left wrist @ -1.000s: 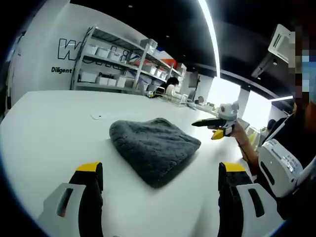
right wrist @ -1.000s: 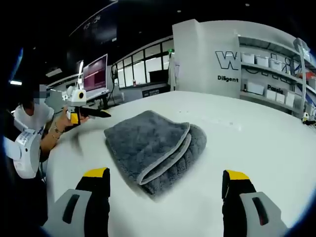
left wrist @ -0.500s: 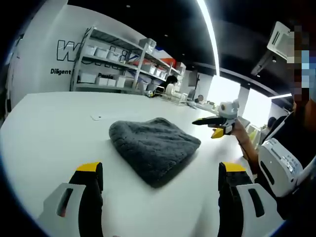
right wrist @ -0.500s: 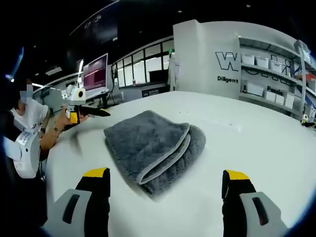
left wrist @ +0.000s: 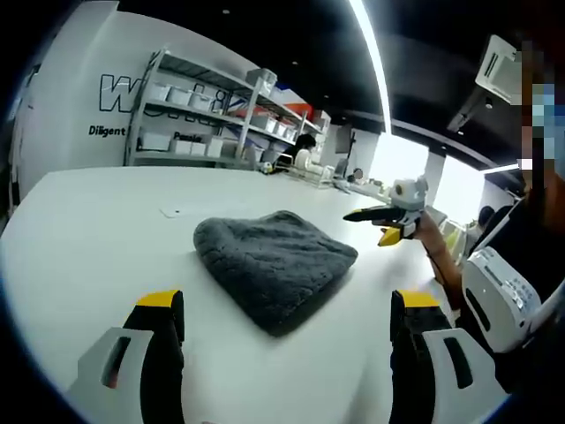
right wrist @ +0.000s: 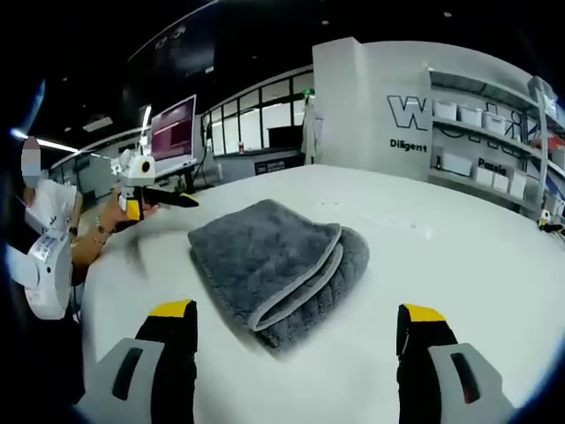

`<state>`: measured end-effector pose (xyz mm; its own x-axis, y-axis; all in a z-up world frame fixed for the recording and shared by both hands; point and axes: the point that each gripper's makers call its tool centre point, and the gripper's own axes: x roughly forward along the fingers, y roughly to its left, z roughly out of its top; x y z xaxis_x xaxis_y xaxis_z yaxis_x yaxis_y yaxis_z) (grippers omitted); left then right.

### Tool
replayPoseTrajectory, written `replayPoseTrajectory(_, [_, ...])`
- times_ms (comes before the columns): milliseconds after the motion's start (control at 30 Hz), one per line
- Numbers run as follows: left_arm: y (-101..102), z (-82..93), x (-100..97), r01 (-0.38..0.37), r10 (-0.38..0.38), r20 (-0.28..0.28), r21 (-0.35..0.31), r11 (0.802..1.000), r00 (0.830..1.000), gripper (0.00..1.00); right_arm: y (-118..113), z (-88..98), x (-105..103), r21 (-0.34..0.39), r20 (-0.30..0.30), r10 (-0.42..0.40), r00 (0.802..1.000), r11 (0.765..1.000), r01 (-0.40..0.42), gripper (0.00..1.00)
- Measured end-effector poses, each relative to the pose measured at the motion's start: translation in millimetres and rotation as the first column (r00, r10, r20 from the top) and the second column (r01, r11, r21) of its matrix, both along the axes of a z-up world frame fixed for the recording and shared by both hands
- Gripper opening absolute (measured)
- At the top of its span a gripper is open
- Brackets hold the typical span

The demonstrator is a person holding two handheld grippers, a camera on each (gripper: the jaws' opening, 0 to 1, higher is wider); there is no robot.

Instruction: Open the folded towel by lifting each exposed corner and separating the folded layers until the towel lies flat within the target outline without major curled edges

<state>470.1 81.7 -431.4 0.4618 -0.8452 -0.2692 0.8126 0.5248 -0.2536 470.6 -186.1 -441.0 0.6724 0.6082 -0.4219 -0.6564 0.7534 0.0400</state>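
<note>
- Towel point(left wrist: 275, 268) lies folded in a thick grey bundle on the white surface point(left wrist: 88, 230), near mid-table, between the two hand-held grippers. No layer lifted; unfolding not yet begun, as I judge it. Whole task remains: raise each corner, part the layers, spread flat.
- No target outline discernible on the surface in either view.
- Left hand-held gripper point(left wrist: 287, 327): jaws wide apart, empty, short of the towel.
- Right hand-held gripper point(right wrist: 296, 340): jaws likewise spread, empty, short of the towel.
- Right gripper view shows the open side: pale hemmed edges point(right wrist: 296, 287) of stacked layers, hence where the corners can be reached.
- Left gripper view shows the closed, rounded fold, no hem visible. It also shows the right hand-held gripper off to the towel's side, apart from it.
</note>
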Motion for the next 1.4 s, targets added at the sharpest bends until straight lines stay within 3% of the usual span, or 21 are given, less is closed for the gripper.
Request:
replayPoseTrajectory(533, [-4,-3.8,-2.7,0.019,-0.019,-0.015,0.009,1.000,1.000,0.96,0,0.9,-1,-0.010,0.003,-0.008,1.000,1.000,0.008,0.94])
replayPoseTrajectory(1067, [-5,0.9,-5.5,0.025,-0.025,0.004,0.016,1.000,1.000,0.95,13,40.9,-4,-0.053,0.087,0.033,0.996,0.998,-0.028,0.90])
replayPoseTrajectory(1233, [-5,2.3,-5.7,0.025,-0.025,0.009,0.014,1.000,1.000,0.95,19,39.5,-6,-0.070,0.089,0.062,0.994,0.996,-0.056,0.88])
replayPoseTrajectory(1400, [-8,-7.7,-4.9,0.010,-0.017,0.053,0.128,0.992,0.998,0.95,23,29.5,-8,-0.090,0.071,0.091,0.993,0.992,-0.084,0.87])
